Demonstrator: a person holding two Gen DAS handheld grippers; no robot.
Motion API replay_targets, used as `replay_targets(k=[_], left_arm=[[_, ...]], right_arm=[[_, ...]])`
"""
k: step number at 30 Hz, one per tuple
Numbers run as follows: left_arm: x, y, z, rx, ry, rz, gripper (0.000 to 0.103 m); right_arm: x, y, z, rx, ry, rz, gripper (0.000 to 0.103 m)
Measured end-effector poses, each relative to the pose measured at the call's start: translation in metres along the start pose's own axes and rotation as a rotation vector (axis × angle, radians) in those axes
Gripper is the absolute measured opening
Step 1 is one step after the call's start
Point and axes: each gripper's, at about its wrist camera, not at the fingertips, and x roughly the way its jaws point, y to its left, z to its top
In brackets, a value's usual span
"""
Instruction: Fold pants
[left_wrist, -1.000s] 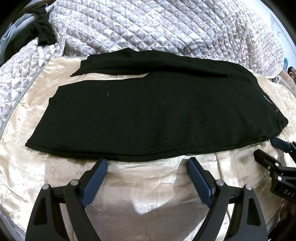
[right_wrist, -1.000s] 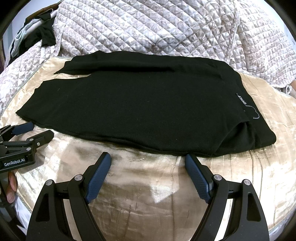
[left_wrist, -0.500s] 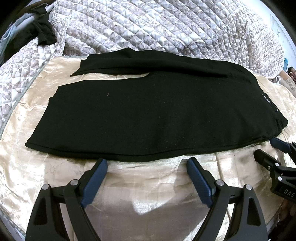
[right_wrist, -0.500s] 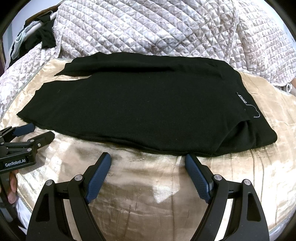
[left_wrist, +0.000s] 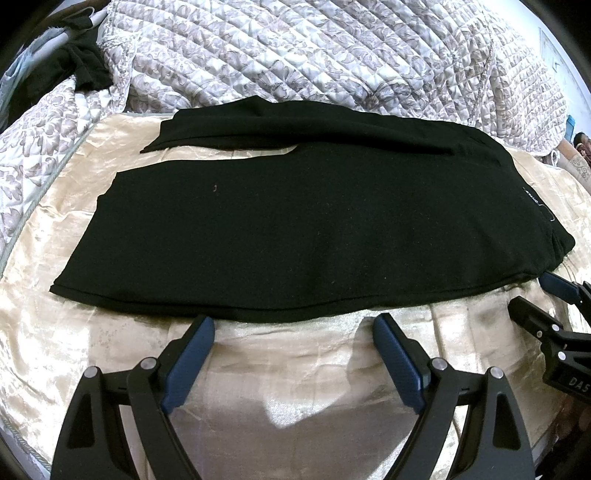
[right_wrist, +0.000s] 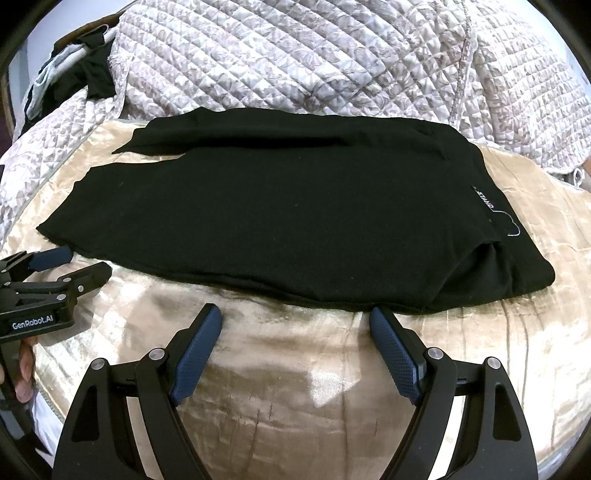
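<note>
Pants (left_wrist: 303, 225) lie on gold sheet (left_wrist: 280, 373) below quilt (left_wrist: 332, 55); left tongs (left_wrist: 293, 326) and right tongs (right_wrist: 295, 317) gape empty.

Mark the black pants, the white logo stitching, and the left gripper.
black pants (left_wrist: 314, 236), left wrist view, middle of the near leg.
white logo stitching (right_wrist: 511, 223), right wrist view, looped outline.
left gripper (left_wrist: 293, 325), left wrist view, between fingertips.
</note>
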Motion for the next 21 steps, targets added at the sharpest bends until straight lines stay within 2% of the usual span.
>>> replay_targets(k=[21], left_arm=[[-0.0070, -0.0039, 0.0021, 0.006, -0.011, -0.011, 0.088]], right_arm=[[-0.0085, -0.0039, -0.0024, 0.011, 0.008, 0.016, 0.082]])
